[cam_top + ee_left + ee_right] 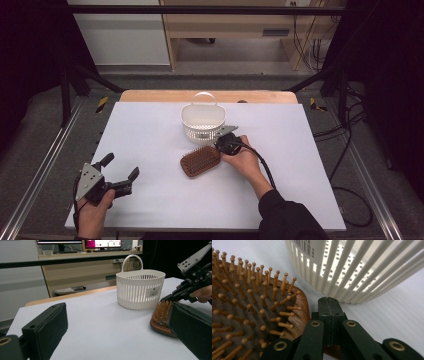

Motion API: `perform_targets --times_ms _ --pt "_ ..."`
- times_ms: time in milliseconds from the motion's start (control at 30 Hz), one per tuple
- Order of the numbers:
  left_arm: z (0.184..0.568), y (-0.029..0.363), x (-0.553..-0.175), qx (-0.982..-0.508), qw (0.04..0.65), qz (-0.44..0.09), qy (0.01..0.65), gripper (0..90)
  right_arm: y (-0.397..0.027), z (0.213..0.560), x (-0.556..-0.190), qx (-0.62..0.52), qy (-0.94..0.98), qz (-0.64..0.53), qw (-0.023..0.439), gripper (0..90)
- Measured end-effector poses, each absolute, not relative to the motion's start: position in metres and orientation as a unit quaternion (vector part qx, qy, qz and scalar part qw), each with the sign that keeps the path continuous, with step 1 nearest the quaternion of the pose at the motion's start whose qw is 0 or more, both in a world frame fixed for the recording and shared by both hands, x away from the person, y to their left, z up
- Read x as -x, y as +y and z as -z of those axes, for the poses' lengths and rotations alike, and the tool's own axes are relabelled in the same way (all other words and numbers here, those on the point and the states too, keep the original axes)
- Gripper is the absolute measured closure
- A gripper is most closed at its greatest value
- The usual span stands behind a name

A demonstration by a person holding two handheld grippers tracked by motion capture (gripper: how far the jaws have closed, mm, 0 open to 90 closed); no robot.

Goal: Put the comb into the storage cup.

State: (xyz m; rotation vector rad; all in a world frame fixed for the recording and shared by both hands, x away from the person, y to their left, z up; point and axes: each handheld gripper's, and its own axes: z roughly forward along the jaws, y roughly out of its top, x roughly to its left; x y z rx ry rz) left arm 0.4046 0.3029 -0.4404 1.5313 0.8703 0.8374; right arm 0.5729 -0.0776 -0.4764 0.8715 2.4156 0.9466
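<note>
Hairbrush [200, 161] lies bristles-up just left of the right hand-held gripper [226, 141], whose jaws are pressed together, empty.

Hairbrush [257, 315]: handle hidden beneath the closed right tongs [331, 301]; brush head cut off by the left and bottom edges. Basket [362, 267]: rim and handle out of frame; label barcode blurred. Contact between tongs and handle apparently present, but not discernible.
</note>
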Motion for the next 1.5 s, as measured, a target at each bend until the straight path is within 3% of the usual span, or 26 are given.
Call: perform_targets --times_ms 400,767,1500 --pt "0.440 0.301 -0.405 -0.651 0.561 -0.354 0.368 2.4 -0.069 0.479 -0.561 -0.276 0.876 -0.350 0.185 90.0" --pt "0.440 0.301 -0.404 -0.652 0.562 -0.353 0.367 2.3 -0.056 0.474 -0.528 -0.234 0.896 -0.338 0.168 90.0" --pt "0.442 0.301 -0.405 -0.655 0.559 -0.352 0.367 2.4 -0.070 0.462 -0.500 -0.269 0.902 -0.320 0.108 90.0"
